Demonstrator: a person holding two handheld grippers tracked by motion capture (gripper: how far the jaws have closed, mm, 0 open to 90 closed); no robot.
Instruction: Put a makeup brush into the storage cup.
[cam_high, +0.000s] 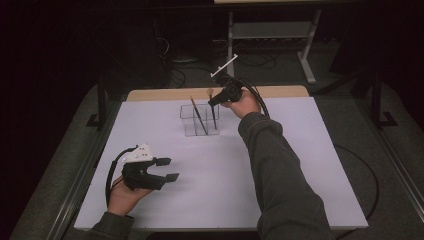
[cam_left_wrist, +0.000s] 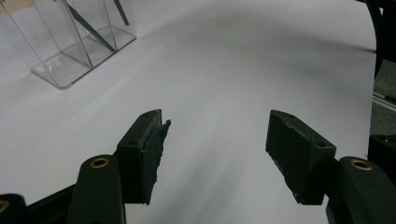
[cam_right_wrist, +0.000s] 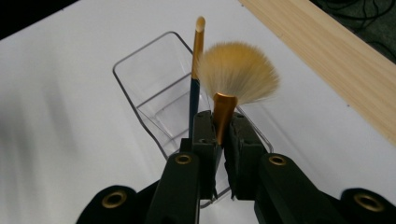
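From the high view, the right gripper holds a fan brush over the clear holder near the surface's far edge; the left gripper rests near the left edge. In the left gripper view its jaws gape wide, nothing between. In the right gripper view the jaws pinch the fan brush's gold ferrule, beside a thin brush standing in the holder.

On the white table sheet, a clear plastic two-compartment holder stands near the far edge. A slim dark-handled brush leans tilted in it. The right gripper sits over the holder's right side — its jaws close around a fan brush with pale bristles. The left gripper rests near the front left, jaws apart, nothing between them.
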